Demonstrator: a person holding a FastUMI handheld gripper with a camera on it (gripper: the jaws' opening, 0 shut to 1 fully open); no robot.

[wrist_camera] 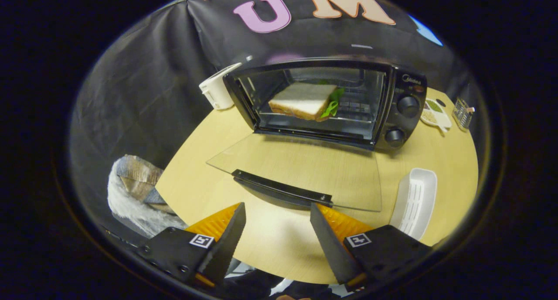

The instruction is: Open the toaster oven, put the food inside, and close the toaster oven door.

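Observation:
A black toaster oven [392,99] stands at the back of the round wooden table [279,243]. Its glass door [301,169] lies folded down flat toward me, with the black handle [281,187] along its near edge. Inside the oven rests a sandwich [303,100] of white bread with green lettuce showing at its right side. My gripper [278,213] is open with nothing between its orange-and-black fingers [226,234]. The fingertips stand just short of the door handle, a little below it, not touching it.
A white slotted tray [414,202] lies on the table right of the door. A white appliance [216,90] stands left of the oven. A small dish [433,112] and a wire holder [462,113] sit at the back right. Grey fur and fabric [135,191] lie off the table's left.

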